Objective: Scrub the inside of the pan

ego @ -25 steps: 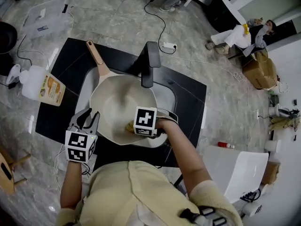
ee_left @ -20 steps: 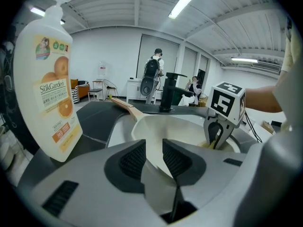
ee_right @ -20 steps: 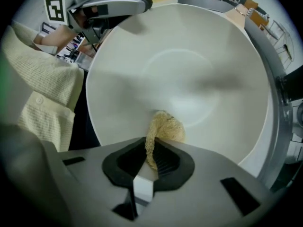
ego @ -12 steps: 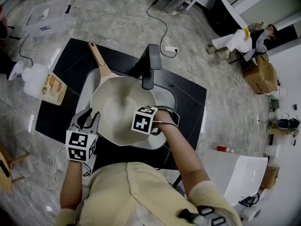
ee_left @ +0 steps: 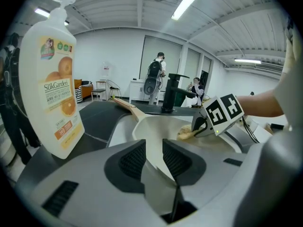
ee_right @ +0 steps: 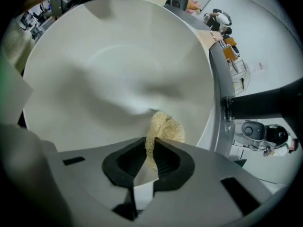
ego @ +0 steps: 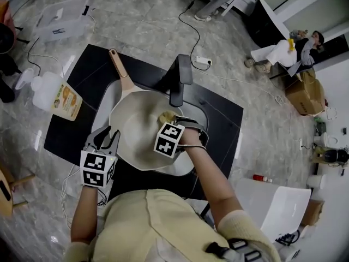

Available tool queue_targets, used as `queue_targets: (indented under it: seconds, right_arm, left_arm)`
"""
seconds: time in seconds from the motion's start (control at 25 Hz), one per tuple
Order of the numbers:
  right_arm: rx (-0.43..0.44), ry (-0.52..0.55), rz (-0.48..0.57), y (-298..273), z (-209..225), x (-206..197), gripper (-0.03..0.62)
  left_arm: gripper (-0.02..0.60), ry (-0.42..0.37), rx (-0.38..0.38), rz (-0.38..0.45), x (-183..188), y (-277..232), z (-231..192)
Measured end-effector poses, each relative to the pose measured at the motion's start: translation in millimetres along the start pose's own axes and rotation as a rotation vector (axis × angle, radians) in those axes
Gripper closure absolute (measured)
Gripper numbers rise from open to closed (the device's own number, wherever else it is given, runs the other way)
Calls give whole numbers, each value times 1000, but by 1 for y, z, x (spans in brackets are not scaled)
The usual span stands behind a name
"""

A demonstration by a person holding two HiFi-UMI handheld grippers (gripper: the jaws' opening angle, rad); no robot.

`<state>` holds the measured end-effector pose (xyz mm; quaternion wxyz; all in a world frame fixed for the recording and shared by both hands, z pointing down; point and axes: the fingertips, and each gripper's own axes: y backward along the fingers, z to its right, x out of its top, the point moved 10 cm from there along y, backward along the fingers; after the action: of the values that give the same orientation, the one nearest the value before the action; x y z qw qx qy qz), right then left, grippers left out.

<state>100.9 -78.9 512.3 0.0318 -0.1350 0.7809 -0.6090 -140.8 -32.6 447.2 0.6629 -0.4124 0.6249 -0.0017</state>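
The cream pan (ego: pixel 136 132) lies tilted in the sink (ego: pixel 103 105), its tan handle (ego: pixel 121 70) pointing away from me. My left gripper (ego: pixel 103 139) is shut on the pan's near-left rim; in the left gripper view the rim (ee_left: pixel 154 148) runs between the dark pads of the left gripper (ee_left: pixel 154 159). My right gripper (ego: pixel 170 121) is shut on a yellow scrub pad (ego: pixel 165 116) and presses it on the pan's inner wall near the faucet. In the right gripper view the pad (ee_right: pixel 164 126) sticks out past the right gripper (ee_right: pixel 150 151) against the pan's inside (ee_right: pixel 113 65).
A black faucet (ego: pixel 180 81) rises just beyond the pan. A dish soap bottle (ego: pixel 54 96) stands left of the black counter (ego: pixel 82 75); it fills the left of the left gripper view (ee_left: pixel 49 89). Cables and a clear box (ego: pixel 60 23) lie on the floor.
The right gripper has carried the scrub pad from the pan's near side across to the far side by the faucet. The left gripper still holds the rim in the same place.
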Motion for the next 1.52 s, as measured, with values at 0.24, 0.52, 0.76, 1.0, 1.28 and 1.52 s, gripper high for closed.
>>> queue_targets:
  seconds: [0.24,0.52,0.76,1.0,1.28,1.52]
  right_arm:
    - [-170,6,39,-6,5,11,542]
    - [-302,-2,156,-2,11,30,542]
    - [-338,-52,266,3,10,42,542]
    - [-288,-157,467,18,6,48,542]
    - [-232,-274,487,29,0,40,542]
    - [-135,-421,451,26,0,32,542]
  left_arm:
    - [468,3,3,1,-1,0,-1]
    - [468,9,7,5,-1,0,-1]
    - [468,16,12,11,-1,1,0]
    - [468,45,12,20,-1,1,0]
    - [468,56,42,56,0,7,-5]
    - [468,82,36,30,-2,7,-4]
